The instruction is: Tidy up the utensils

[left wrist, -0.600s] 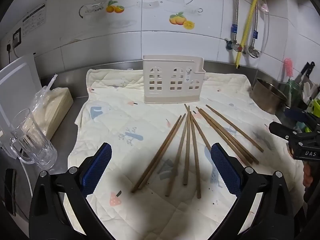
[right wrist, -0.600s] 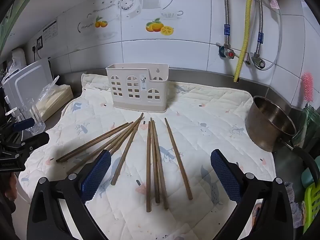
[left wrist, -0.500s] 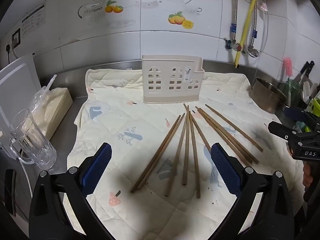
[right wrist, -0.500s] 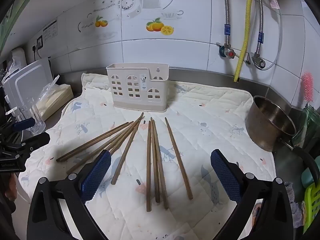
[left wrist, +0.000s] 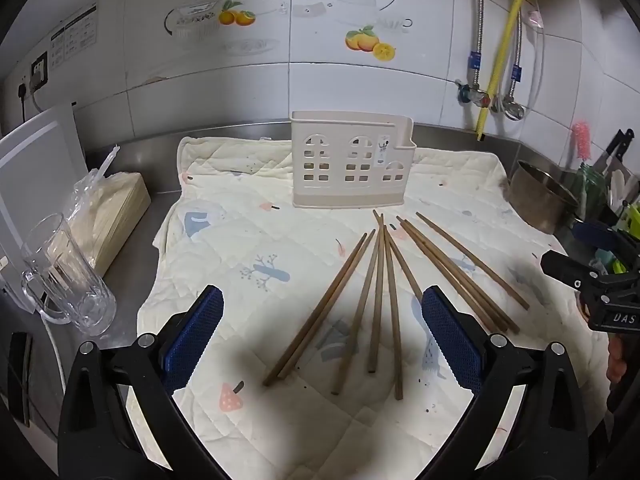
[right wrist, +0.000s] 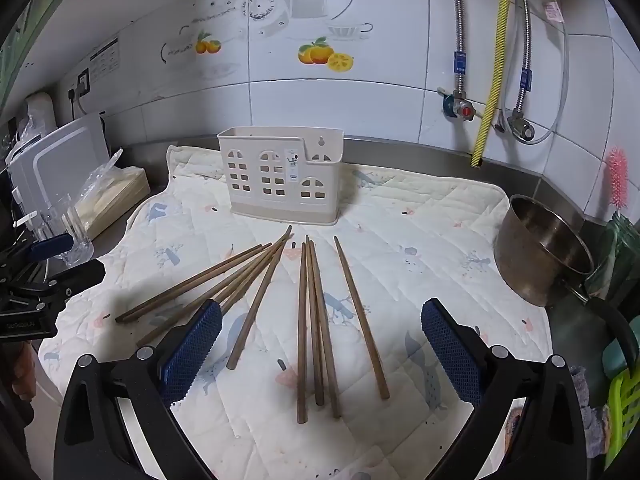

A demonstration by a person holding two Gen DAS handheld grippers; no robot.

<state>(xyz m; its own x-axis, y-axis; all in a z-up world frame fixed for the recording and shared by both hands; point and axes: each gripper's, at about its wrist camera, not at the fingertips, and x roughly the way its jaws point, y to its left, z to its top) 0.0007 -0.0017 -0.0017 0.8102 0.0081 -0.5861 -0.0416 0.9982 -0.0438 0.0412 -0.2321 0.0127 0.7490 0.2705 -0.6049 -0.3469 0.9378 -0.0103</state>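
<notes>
Several brown wooden chopsticks point(left wrist: 378, 292) lie fanned out on a cream quilted mat point(left wrist: 248, 236), tips toward a beige plastic utensil holder point(left wrist: 350, 164) standing at the back. They also show in the right wrist view point(right wrist: 312, 320), with the holder point(right wrist: 282, 176) behind them. My left gripper point(left wrist: 322, 336) is open and empty, held above the near ends of the chopsticks. My right gripper point(right wrist: 320, 348) is open and empty, also above the near ends of the chopsticks. Each gripper shows at the edge of the other's view.
A glass mug point(left wrist: 66, 276) and a bagged stack of napkins point(left wrist: 108, 208) stand left of the mat. A steel pot point(right wrist: 544, 248) sits at the right, with a green rack point(right wrist: 624, 404) beyond. Pipes and a yellow hose point(right wrist: 494, 64) hang on the tiled wall.
Almost nothing differs. The left wrist view has shifted very slightly; both grippers stay open and the chopsticks have not moved.
</notes>
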